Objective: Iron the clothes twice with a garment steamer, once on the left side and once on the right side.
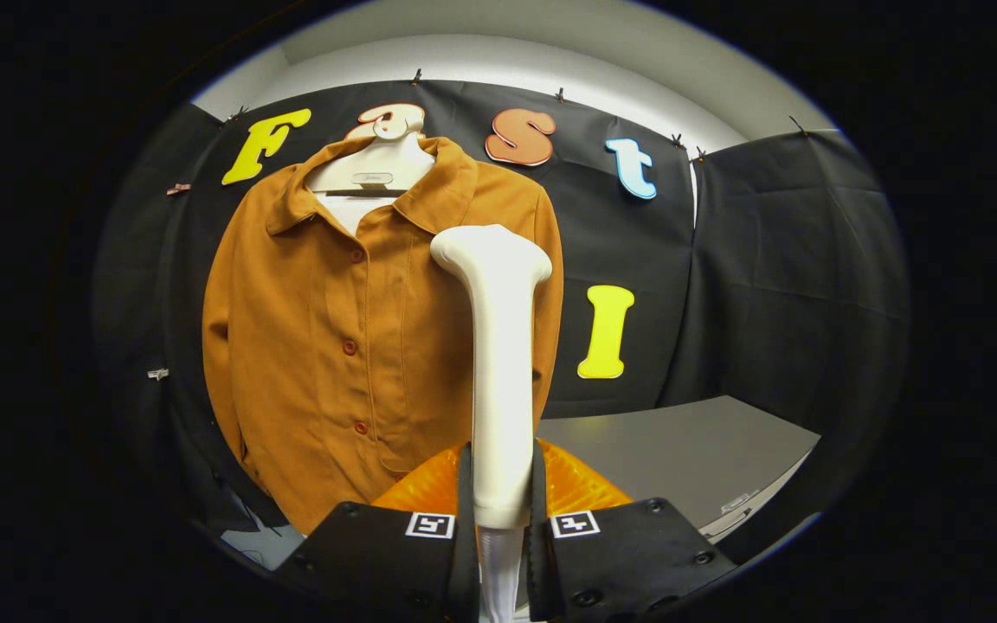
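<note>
Garment steamer [498, 346]: white, slim handle widening to flat head on top, standing upright, handle clamped between both fingers of gripper [498, 528]. Head sits up against right chest panel of shirt. Shirt [334, 346]: rust-orange, collared, buttoned down front, hanging on white hanger [373, 169], pretty flat, few soft creases near hem.

We see the steamer [498, 346] clamped in our tool [498, 510], its head fronting the shirt [334, 346]; open room lies over the tabletop [680, 441].
</note>
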Demonstrator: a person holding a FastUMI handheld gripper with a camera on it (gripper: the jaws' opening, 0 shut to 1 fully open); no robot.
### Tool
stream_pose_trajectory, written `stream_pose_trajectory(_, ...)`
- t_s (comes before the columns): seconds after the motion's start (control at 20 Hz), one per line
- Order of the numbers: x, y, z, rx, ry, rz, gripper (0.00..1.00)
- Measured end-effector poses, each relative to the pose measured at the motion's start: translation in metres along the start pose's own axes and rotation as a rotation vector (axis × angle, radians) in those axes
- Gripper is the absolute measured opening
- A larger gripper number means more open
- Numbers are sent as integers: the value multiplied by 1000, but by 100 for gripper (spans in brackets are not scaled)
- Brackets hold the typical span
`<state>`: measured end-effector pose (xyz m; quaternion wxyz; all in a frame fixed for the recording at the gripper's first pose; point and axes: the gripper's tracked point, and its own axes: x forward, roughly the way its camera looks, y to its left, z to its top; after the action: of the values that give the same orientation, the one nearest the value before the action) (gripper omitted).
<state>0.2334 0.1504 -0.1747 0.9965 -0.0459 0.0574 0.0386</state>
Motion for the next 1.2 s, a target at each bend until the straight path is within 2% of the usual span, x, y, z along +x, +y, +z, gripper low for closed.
stream_pose_trajectory(0.65,-4,10,-46,23,81,0,26)
stream_pose_trajectory(1.2,-7,17,-120,-1,194,15,25)
